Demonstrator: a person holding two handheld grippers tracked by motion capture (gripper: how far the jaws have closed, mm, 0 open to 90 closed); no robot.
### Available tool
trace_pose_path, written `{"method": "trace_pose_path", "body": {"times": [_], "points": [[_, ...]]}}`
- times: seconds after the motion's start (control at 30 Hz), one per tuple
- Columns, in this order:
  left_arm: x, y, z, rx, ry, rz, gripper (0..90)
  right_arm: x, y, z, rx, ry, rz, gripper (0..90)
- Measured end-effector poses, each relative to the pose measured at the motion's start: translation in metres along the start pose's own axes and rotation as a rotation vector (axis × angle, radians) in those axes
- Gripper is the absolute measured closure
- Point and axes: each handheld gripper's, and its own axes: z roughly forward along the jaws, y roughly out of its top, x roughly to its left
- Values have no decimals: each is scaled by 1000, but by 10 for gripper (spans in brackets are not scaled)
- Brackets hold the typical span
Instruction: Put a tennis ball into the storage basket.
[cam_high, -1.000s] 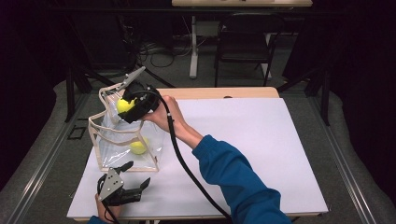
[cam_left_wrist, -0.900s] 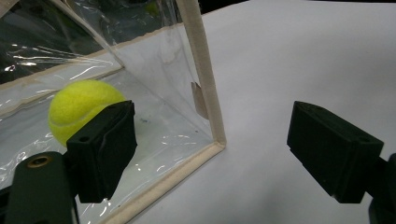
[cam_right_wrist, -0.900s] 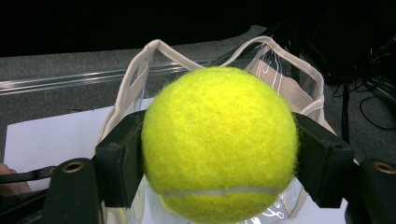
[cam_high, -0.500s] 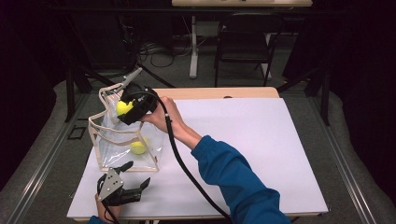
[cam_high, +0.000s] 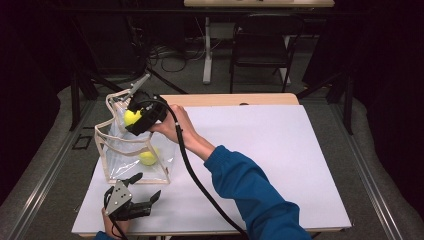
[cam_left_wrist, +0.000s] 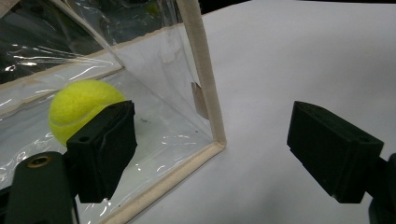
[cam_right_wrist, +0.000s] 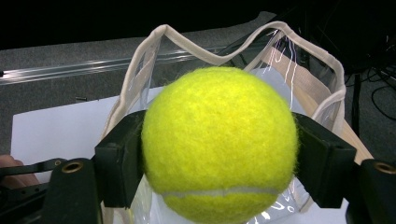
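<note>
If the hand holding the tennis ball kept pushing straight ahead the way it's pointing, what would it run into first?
Most likely the open mouth of the clear bag. The right gripper is shut on a tennis ball, and the bag's cloth rim rings it just ahead. Depth is hard to judge, so the ball might brush the rim first.

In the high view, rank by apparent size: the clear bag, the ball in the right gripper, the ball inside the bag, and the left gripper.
1. clear bag
2. left gripper
3. The held ball in the right gripper and the ball inside the bag look alike; the held one is partly hidden.
</note>
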Motion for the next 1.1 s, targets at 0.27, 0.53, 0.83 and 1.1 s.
{"method": "trace_pose_path", "body": {"times": [0.27, 0.53, 0.83, 1.1], "points": [[0, 0, 0, 2, -1, 1, 159, 0, -1, 3, 16, 9, 4, 250], [0, 0, 0, 1, -2, 3, 159, -2, -2, -5, -11, 12, 15, 123], [0, 0, 0, 3, 2, 1, 158, -11, -10, -23, -31, 56, 42, 6], [0, 0, 1, 7, 9, -4, 159, -16, -25, -36, -21, 71, 47, 0]]}}
